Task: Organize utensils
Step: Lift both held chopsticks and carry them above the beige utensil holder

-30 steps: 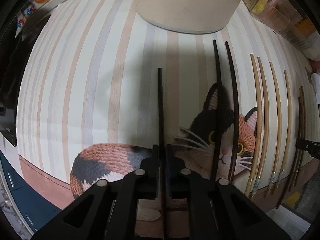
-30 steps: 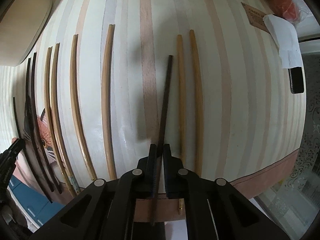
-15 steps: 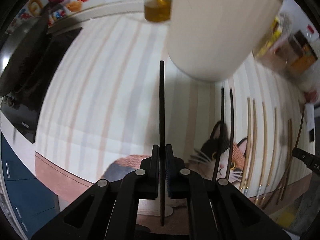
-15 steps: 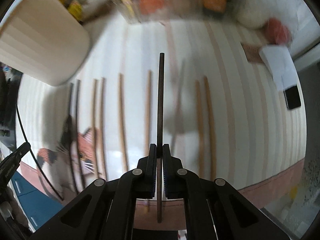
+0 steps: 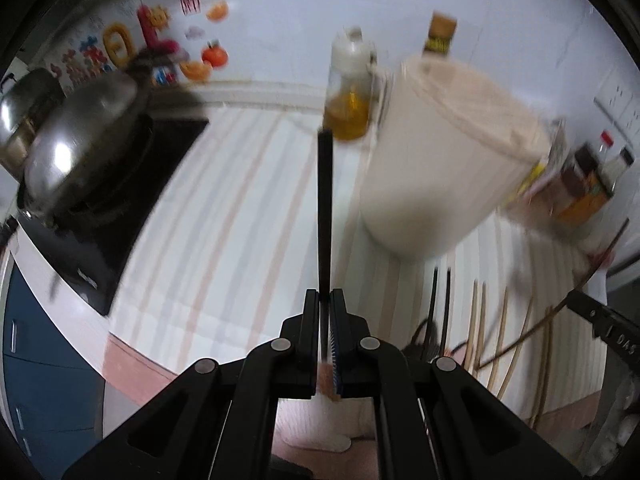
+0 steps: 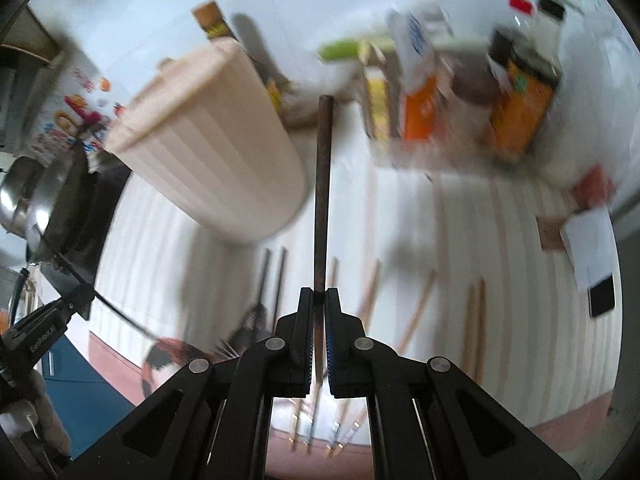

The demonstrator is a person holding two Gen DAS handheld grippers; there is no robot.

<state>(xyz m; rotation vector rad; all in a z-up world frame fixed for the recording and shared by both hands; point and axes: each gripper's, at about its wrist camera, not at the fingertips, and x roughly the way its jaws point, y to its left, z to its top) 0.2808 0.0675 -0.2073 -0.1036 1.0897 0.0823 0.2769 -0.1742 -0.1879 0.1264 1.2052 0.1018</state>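
My left gripper (image 5: 325, 300) is shut on a black chopstick (image 5: 325, 208) that sticks straight out from the jaws, lifted off the striped mat (image 5: 240, 216). My right gripper (image 6: 319, 298) is shut on a dark brown chopstick (image 6: 322, 192), also held in the air. A tall cream ribbed holder (image 5: 448, 160) stands on the mat; the black stick points just left of it. In the right wrist view the cream holder (image 6: 208, 148) is up and to the left of the brown stick. Several wooden and dark chopsticks (image 6: 476, 320) lie in a row on the mat below.
A steel wok on a black stove (image 5: 80, 148) sits at the left. An oil bottle (image 5: 350, 92) stands behind the holder. Jars and packets (image 6: 460, 96) crowd the back right. A white card and a dark phone (image 6: 596, 264) lie at the mat's right.
Both grippers rose off the mat, each carrying its chopstick, and tilted up so the back wall, the bottles and the holder's rim came into view.
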